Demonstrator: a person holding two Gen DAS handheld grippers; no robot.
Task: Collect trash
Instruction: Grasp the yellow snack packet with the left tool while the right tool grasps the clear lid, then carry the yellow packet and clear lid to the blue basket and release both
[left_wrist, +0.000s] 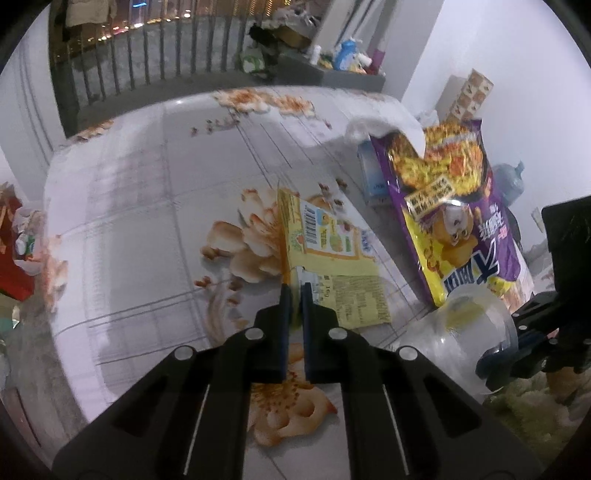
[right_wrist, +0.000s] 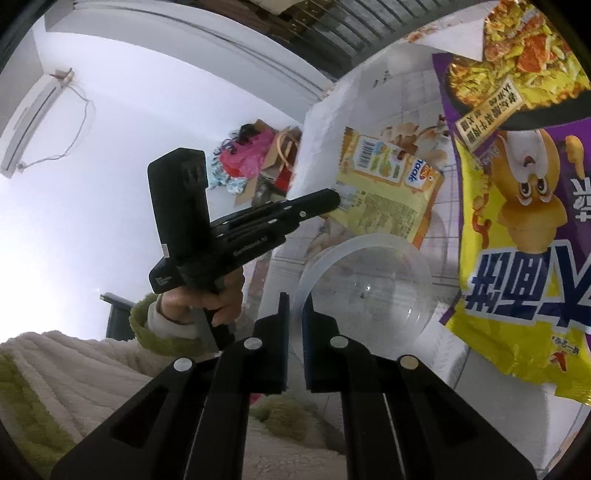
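Your left hand-held gripper (left_wrist: 294, 286) is closed on the near edge of a flat yellow paper snack wrapper (left_wrist: 325, 254) with a barcode, which lies on the bench (left_wrist: 147, 221) covered with a white cloth printed with orange flowers. The wrapper's edge sits between the two blue pads, and the jaws stand almost together.

Your right hand-held gripper (right_wrist: 295, 299) is closed on the rim of a clear round plastic bowl (right_wrist: 364, 280), which is tilted with its opening toward the camera. One finger is inside the rim and the other is outside.

Just beside the bowl and the wrapper stands a big purple and yellow noodle bag (left_wrist: 454, 214) with a cartoon figure, and it leans toward the wall. A small white and blue carton (left_wrist: 373, 177) is behind it, partly hidden.

In the right wrist view you can see your hand (right_wrist: 207, 299) in a cream and green fluffy sleeve (right_wrist: 147, 332), holding the left tool.
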